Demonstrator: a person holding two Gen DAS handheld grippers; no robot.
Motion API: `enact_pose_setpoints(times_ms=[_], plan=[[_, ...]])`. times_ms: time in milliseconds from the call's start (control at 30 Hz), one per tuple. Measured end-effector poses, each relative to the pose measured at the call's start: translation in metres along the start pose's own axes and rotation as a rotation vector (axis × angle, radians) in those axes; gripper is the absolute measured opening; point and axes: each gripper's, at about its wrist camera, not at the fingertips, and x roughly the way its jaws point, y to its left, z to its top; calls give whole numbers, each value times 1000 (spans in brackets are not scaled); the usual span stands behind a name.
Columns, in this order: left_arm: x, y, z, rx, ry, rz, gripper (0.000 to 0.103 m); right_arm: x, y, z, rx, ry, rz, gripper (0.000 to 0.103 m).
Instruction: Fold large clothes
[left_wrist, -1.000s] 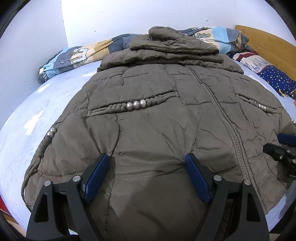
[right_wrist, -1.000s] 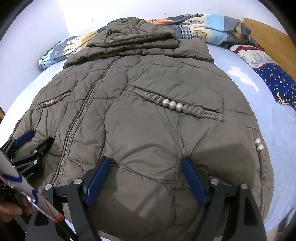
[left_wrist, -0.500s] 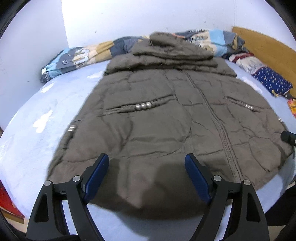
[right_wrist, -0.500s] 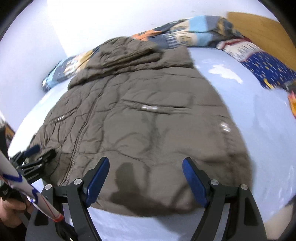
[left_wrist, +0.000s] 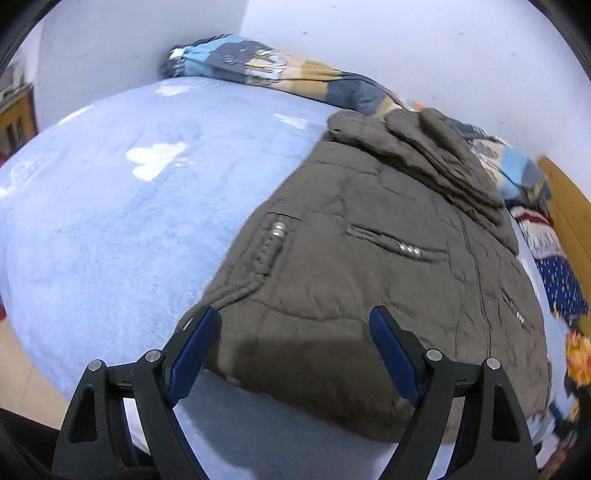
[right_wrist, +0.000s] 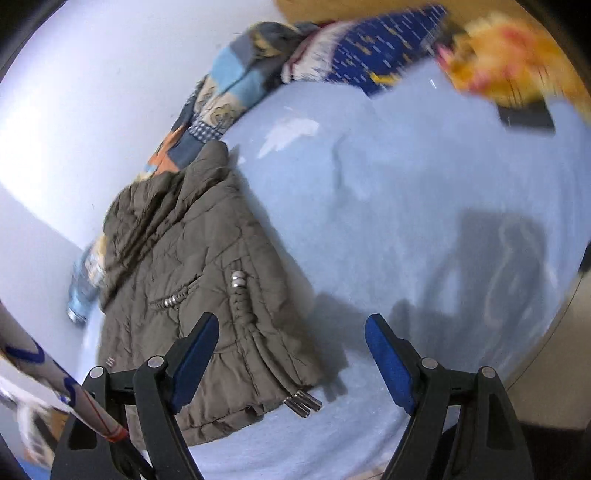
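Over at 9 o'clock it's just light blue bedsheet (left_wrist: 110, 229). Left gripper (left_wrist: 295, 354) is spread wide, nothing pinched, hanging over the hem of the olive puffer jacket (left_wrist: 388, 258) lying flat toward 3 o'clock. Right gripper (right_wrist: 291, 354) is released too, with the jacket's corner (right_wrist: 221, 295) at its 9 o'clock.

I see a bed (left_wrist: 110, 221) covered in a pale blue sheet with white cloud shapes. A brown quilted coat (left_wrist: 369, 280) lies flat on it, hood end toward one o'clock in my left view. Behind that, from eleven to two o'clock, a patterned quilt (left_wrist: 258, 70) is bunched along the wall. A navy starred pillow (right_wrist: 384, 55) sits at twelve o'clock in my right view.
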Motion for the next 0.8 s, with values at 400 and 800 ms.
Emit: enact_pose_setpoints(times_ms=[400, 800], plan=[[13, 53, 1, -227, 43, 18, 83, 30, 1, -7, 64, 74, 63, 85], [19, 58, -9, -297, 75, -65, 83, 43, 6, -15, 38, 101, 27, 85]])
